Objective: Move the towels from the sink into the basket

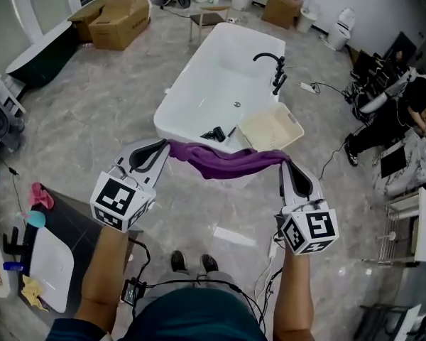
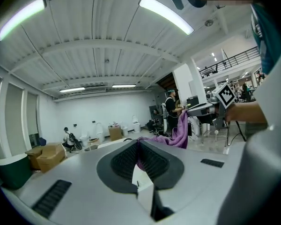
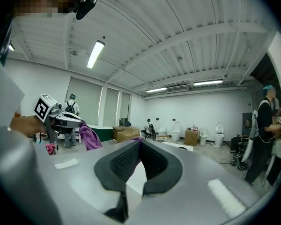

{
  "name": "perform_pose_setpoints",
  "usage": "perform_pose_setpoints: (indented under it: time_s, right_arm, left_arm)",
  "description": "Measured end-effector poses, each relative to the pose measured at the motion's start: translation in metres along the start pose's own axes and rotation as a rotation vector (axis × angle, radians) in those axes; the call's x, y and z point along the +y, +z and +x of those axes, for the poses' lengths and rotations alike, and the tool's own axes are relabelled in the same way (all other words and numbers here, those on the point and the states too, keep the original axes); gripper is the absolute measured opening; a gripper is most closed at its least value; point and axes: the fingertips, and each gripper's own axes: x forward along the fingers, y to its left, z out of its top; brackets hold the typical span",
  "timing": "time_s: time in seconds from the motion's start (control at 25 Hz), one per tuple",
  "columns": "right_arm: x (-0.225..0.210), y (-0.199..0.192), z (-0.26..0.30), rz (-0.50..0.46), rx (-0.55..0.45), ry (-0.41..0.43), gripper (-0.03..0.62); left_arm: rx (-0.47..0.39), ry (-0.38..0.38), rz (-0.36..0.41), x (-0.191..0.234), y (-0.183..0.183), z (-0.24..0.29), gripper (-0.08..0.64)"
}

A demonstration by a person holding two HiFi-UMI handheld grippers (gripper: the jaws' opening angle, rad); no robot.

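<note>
A purple towel (image 1: 224, 162) hangs stretched between my two grippers, sagging a little in the middle above the floor. My left gripper (image 1: 167, 145) is shut on its left end, and my right gripper (image 1: 284, 160) is shut on its right end. In the left gripper view the jaws (image 2: 139, 142) pinch purple cloth, and the towel (image 2: 180, 130) runs off to the right. The right gripper view shows its jaws (image 3: 139, 141) closed on a purple edge, with the towel (image 3: 89, 136) at the left. The beige basket (image 1: 271, 126) rests on the near right end of the white bathtub (image 1: 199, 69), just beyond the towel.
A white sink (image 1: 51, 260) sits in a dark counter at the lower left, with a pink cloth (image 1: 39, 194) beside it. A black faucet (image 1: 273, 66) stands on the tub's right rim. Cardboard boxes (image 1: 117, 16) lie far left. A person (image 1: 405, 112) sits at the right.
</note>
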Motion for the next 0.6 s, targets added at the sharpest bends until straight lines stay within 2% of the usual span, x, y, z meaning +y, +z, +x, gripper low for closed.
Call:
perform_pose_setpoints:
  time_s: [0.32,0.6]
  right_arm:
    - [-0.017,0.0,-0.026,-0.004,0.003,-0.142,0.018]
    - [-0.03,-0.003,-0.023,-0.005,0.002,-0.215,0.018]
  left_arm:
    - [-0.043,-0.112,0.003,-0.004,0.01,0.025,0.014]
    - [-0.071,-0.197,0.023,-0.004,0.017,0.054,0.014]
